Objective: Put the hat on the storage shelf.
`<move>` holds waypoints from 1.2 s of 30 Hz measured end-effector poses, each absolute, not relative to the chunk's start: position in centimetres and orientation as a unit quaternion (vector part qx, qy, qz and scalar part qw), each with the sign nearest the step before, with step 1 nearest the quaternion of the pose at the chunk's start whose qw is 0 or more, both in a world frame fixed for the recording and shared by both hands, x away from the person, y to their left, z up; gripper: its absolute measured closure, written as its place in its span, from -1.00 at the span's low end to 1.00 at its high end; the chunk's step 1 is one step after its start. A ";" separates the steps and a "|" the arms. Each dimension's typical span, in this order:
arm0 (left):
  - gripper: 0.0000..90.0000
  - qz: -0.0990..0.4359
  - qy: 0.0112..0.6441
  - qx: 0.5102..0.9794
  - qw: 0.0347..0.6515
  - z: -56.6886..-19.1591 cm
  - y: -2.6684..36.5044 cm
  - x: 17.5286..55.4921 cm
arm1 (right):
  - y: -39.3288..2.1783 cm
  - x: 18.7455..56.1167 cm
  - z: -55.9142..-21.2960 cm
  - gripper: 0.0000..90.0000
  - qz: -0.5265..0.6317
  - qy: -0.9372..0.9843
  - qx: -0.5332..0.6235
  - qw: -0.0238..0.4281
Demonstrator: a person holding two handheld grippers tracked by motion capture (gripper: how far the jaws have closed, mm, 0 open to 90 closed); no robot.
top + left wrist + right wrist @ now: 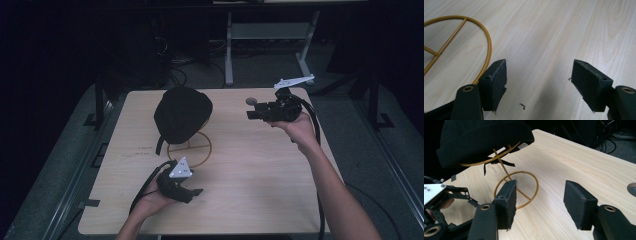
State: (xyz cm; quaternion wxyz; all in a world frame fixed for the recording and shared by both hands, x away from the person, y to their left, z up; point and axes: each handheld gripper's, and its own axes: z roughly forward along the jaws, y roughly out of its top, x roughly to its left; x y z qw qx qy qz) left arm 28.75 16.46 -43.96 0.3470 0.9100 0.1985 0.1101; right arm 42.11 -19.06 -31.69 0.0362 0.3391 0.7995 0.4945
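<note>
A black knit hat (182,114) sits on a gold wire stand whose ring base (202,152) rests on the wooden table (260,175). My left gripper (196,192) lies low near the front left, just in front of the ring, open with nothing between its jaws (539,77); the ring (489,45) curves past its left jaw. My right gripper (251,114) is held above the table's back right, pointing left toward the hat, open and empty (540,197). In the right gripper view the hat (481,137) hangs over the ring base (536,182), with the left gripper (454,195) at the lower left.
A round grey grommet (251,101) is set into the table near the right gripper. A black strap (159,145) dangles from the hat. Behind the table stand a white desk frame (229,50) and floor cables (175,62). Dark surroundings lie on both sides.
</note>
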 end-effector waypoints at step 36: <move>-0.39 0.106 0.212 0.907 0.348 -44.2 16.6 28.7 | -24.4 38.8 -37.2 -0.44 0.472 0.792 0.388 0.021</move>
